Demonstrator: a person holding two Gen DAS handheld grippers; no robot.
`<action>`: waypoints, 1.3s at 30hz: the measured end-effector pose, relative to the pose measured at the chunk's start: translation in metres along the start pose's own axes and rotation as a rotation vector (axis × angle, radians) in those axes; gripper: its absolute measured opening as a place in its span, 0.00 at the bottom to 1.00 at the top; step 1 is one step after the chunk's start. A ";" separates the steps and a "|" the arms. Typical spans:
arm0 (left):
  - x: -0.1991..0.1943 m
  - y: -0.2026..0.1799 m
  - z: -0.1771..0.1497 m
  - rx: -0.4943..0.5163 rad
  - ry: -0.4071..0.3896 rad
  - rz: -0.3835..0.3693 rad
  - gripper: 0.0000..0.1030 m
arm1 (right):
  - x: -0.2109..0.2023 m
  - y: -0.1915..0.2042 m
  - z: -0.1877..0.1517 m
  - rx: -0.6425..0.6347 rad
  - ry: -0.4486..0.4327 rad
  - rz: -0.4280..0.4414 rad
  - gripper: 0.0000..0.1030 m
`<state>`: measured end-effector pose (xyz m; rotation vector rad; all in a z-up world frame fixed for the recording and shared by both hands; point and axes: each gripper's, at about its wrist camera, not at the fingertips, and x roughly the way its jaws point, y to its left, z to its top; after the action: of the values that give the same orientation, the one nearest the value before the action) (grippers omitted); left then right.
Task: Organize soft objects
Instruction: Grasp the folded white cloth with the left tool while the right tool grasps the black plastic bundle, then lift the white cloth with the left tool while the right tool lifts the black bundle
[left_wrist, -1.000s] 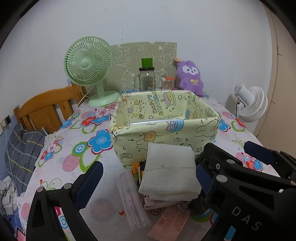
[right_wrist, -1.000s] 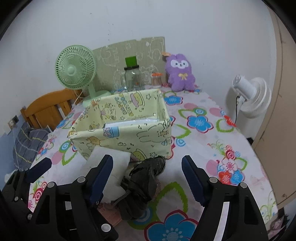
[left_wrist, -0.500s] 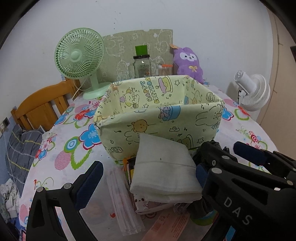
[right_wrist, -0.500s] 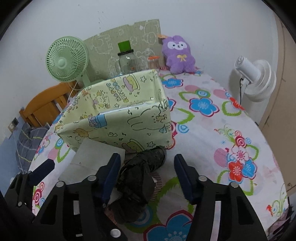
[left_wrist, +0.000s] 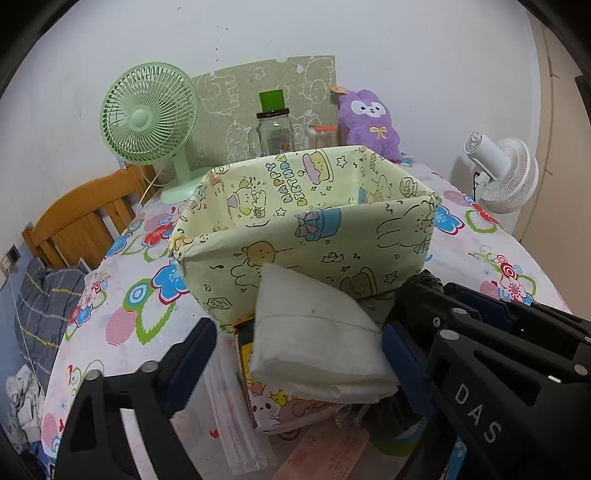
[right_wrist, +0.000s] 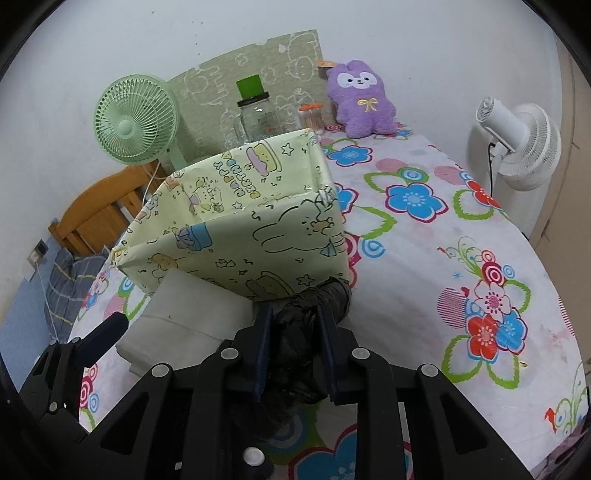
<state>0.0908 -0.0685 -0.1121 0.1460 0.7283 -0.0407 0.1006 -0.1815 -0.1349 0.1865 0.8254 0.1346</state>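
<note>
Lifting the two soft things out of the pile and into the cartoon-print fabric box (left_wrist: 369, 236) is the step in hand, as I judge it, and each hand is at a different stage.

The right gripper (right_wrist: 293, 347) has its fingers (right_wrist: 263, 350) closed tightly on the crumpled black plastic bag (right_wrist: 317, 299), which lies between them and reaches forward until it touches the lower corner of the box. This grip looks complete. A good move now is to raise the bag straight up until it is higher than the near wall, then carry it forward over the rim, because a thin bag can hang down and catch on the soft wall.

The left gripper (left_wrist: 299, 354) is closing, and the folded white cloth (left_wrist: 314, 343) sits between its fingers (left_wrist: 192, 354), but the pads do not press it yet; there is free space at the left finger. The cloth rests on top of a small heap just in front of the box: a printed packet (left_wrist: 280, 406) under it and a pack of face masks (left_wrist: 236, 417) at the left side. The fingers should meet only the cloth, near its thick folded edge, so that the layers do not open and the packet below stays on the bench (left_wrist: 480, 258).

The two grippers are very close, so one should rise first.
</note>
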 end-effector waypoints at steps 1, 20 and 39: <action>-0.001 -0.001 0.000 0.002 -0.002 -0.002 0.79 | 0.000 -0.001 0.000 0.001 0.002 0.000 0.26; -0.015 0.005 -0.002 -0.027 -0.024 -0.027 0.17 | -0.017 0.008 -0.003 -0.017 -0.023 0.013 0.27; -0.048 0.024 0.005 -0.086 -0.080 -0.074 0.11 | -0.052 0.035 0.005 -0.069 -0.094 -0.006 0.27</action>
<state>0.0609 -0.0458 -0.0736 0.0354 0.6545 -0.0851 0.0676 -0.1582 -0.0866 0.1245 0.7263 0.1472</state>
